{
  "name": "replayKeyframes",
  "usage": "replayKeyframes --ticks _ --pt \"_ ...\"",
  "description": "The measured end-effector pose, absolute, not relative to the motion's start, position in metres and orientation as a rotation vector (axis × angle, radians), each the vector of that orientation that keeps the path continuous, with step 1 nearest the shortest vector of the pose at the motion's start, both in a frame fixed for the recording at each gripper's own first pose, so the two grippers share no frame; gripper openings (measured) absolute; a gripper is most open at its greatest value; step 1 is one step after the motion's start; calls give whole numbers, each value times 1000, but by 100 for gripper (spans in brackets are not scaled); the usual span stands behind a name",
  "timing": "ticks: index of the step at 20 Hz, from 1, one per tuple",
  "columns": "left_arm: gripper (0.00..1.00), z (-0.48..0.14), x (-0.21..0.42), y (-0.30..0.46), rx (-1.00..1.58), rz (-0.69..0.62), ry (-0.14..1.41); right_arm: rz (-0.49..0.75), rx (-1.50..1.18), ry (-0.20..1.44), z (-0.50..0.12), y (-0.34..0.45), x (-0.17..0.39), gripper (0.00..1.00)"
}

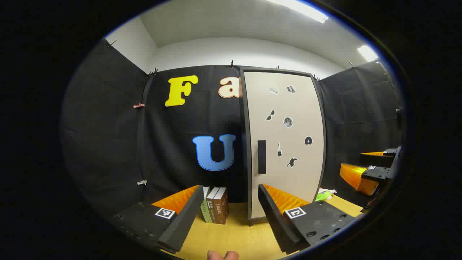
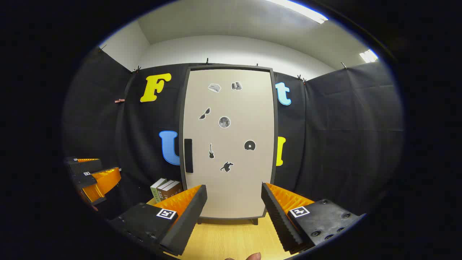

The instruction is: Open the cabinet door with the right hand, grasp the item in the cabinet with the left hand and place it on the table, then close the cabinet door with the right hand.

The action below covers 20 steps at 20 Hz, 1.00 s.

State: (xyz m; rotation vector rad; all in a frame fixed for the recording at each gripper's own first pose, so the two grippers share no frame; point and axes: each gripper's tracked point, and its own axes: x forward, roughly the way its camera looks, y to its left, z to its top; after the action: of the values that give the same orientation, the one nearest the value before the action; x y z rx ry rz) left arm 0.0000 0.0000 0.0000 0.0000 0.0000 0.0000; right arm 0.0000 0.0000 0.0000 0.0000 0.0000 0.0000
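**Both grippers released in front of the shut cabinet**

The tall beige cabinet door (image 2: 228,142) with a dark frame and small dark stickers stands shut on the pale wooden table (image 2: 216,240). Whatever sits behind the door is hidden, so the item's place inside cannot be told. A black upright rectangular handle (image 2: 188,155) sits at the door's left edge, about halfway up.

In the right gripper view, the right gripper (image 2: 234,211) faces the door squarely, below the handle's height and apart from the door, its jaws spread wide with nothing between them. The left gripper (image 2: 94,179) shows to the left of the door, also spread and empty.

In the left gripper view, the left gripper (image 1: 231,213) points at the door's left edge, released, gripping nothing. Three upright books (image 1: 215,205), green and brown, stand on the table just left of the cabinet. A small green object (image 1: 323,195) lies on the table to the cabinet's right; its kind cannot be told.
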Motion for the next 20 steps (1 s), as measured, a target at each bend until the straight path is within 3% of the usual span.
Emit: replayKeyframes --ticks 20 --pt "95 0 2 3 9 10 -5 -5 -3 -16 4 4 2 97"
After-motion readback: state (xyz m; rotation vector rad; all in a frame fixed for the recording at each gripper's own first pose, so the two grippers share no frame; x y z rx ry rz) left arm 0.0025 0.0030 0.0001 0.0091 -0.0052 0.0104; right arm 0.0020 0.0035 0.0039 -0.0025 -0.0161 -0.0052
